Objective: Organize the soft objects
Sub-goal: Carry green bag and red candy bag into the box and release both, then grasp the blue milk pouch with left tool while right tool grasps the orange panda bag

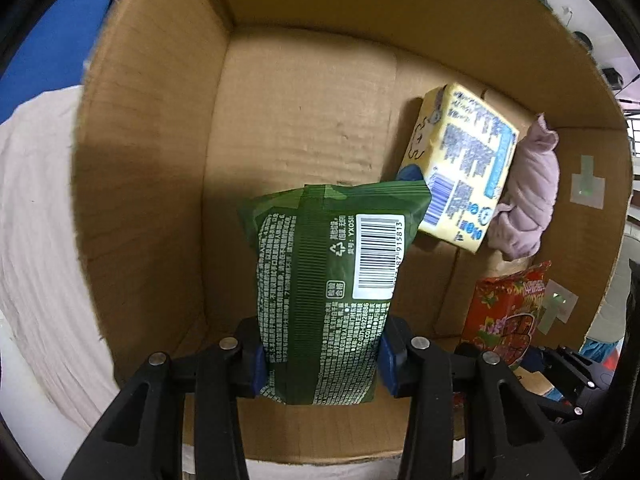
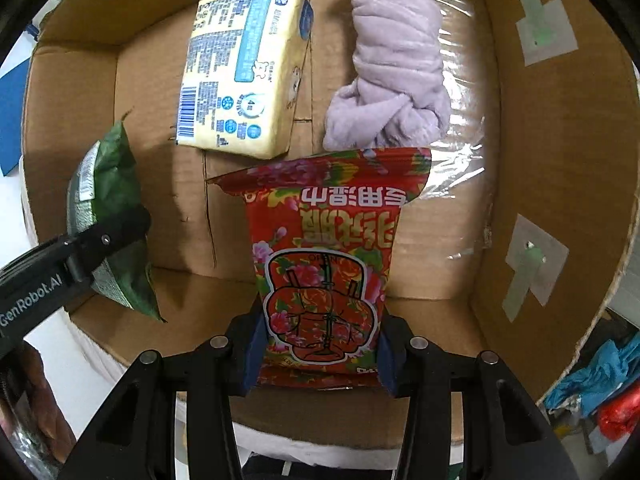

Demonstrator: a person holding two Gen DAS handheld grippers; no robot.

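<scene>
Your left claw [image 1: 320,356] pinches the green pack [image 1: 328,280] | right claw [image 2: 316,356] pinches the red pack [image 2: 324,268] | both held over the box [image 2: 540,200], ready to drop in.

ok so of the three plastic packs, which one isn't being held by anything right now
The yellow pack lies free on the floor of the cardboard box. The green pack sits between the left gripper fingers, the red pack between the right gripper fingers.

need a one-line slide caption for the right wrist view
Right gripper holds a red floral wet-wipe pack over a cardboard box containing a yellow tissue pack and lilac cloth.
</scene>
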